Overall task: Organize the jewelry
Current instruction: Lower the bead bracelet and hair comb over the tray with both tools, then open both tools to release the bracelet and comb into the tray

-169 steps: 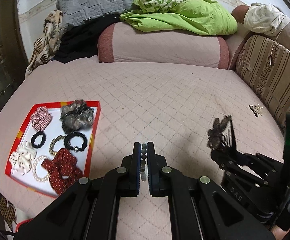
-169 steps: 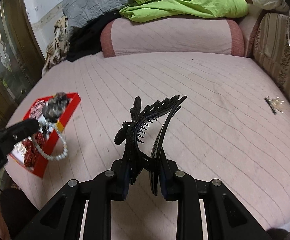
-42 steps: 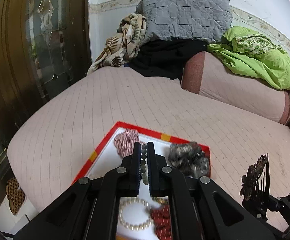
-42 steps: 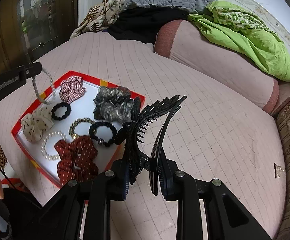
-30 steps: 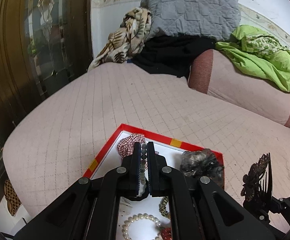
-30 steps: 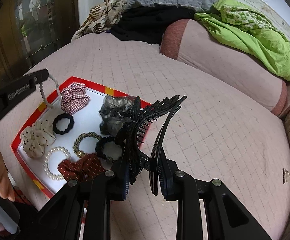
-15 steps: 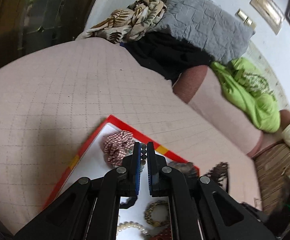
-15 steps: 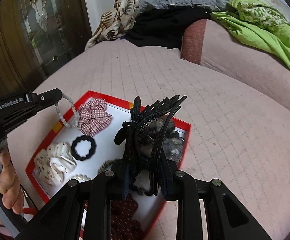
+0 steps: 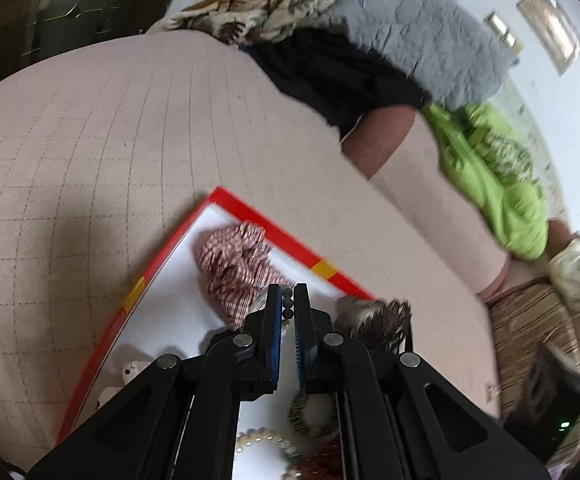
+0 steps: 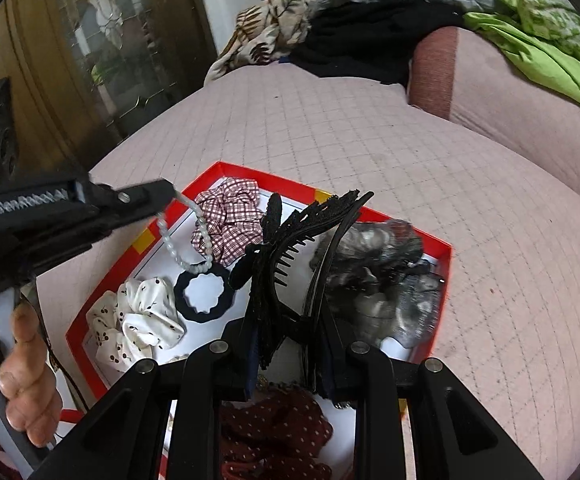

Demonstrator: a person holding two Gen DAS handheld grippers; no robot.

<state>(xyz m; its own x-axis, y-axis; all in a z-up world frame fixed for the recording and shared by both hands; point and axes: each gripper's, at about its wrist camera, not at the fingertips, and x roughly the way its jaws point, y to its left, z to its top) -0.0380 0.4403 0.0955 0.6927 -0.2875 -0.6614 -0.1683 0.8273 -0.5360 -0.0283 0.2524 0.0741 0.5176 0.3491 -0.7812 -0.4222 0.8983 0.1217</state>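
Underneath, quilted pink bed [image 10: 329, 128], cluttered.

A home bedroom — quilted pink bed [image 10: 369, 136], grey pillow [image 9: 417, 36], heaped clothes [image 9: 485, 168], wooden glass-panelled door [image 10: 102, 48].

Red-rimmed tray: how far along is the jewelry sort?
Done: the red-rimmed white tray already holds a checked scrunchie, a black ring tie, a cherry-print scrunchie, a grey scrunchie and others. In hand: left tongs dangle a pale bead bracelet over it; right tongs grip a black claw hair clip. Left: release both.
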